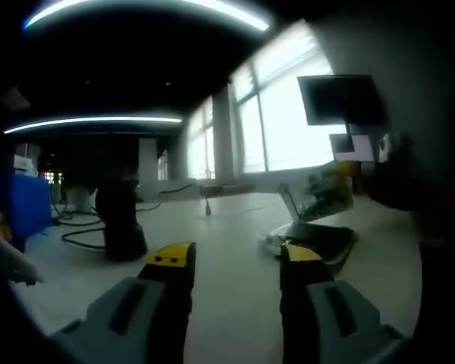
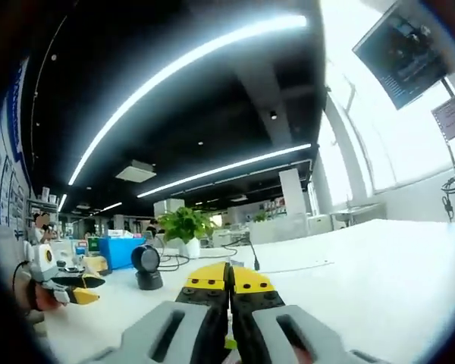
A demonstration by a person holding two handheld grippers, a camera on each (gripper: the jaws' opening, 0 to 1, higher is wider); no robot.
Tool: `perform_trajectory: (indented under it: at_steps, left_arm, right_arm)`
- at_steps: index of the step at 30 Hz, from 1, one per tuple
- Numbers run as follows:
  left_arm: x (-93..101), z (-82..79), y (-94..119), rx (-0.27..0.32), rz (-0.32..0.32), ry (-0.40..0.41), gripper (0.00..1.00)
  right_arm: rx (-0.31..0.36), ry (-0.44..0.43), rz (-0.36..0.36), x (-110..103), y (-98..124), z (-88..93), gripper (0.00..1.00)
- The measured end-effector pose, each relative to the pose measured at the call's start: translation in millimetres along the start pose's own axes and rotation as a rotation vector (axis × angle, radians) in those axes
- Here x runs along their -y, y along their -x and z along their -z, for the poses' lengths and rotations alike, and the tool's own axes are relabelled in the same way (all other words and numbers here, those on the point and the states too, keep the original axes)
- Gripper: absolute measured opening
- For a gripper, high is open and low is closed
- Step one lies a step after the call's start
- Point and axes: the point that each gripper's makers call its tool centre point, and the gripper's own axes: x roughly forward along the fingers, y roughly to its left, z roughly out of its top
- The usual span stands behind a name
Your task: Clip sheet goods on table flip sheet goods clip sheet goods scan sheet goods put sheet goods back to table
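Note:
In the left gripper view a flat printed packet of sheet goods [image 1: 318,193] hangs tilted above the white table [image 1: 227,303]. My right gripper [image 1: 350,167] reaches in from the right and is shut on the packet's upper edge. Beneath it a pile of more packets [image 1: 312,239] lies on the table. My left gripper [image 1: 235,259] stands open over bare table, holding nothing. In the right gripper view my right gripper [image 2: 229,280] has its yellow tips pressed together, with a thin green sliver [image 2: 228,343] caught between them. The left gripper [image 2: 67,288] appears at the far left.
A black scanner on a stand [image 1: 121,221] [image 2: 145,267] sits on the table with cables trailing behind it. A blue box [image 2: 121,249], a potted plant [image 2: 186,225] and a wall monitor [image 1: 341,98] stand further off. Bright windows line one side.

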Motion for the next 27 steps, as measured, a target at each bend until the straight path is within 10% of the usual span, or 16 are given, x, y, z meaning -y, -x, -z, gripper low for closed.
perform_trajectory:
  at_steps: [27]
  left_arm:
    - [-0.1, 1.1, 0, -0.006, -0.002, -0.006, 0.37]
  right_arm:
    - [0.078, -0.214, 0.205, 51, 24, 0.8, 0.00]
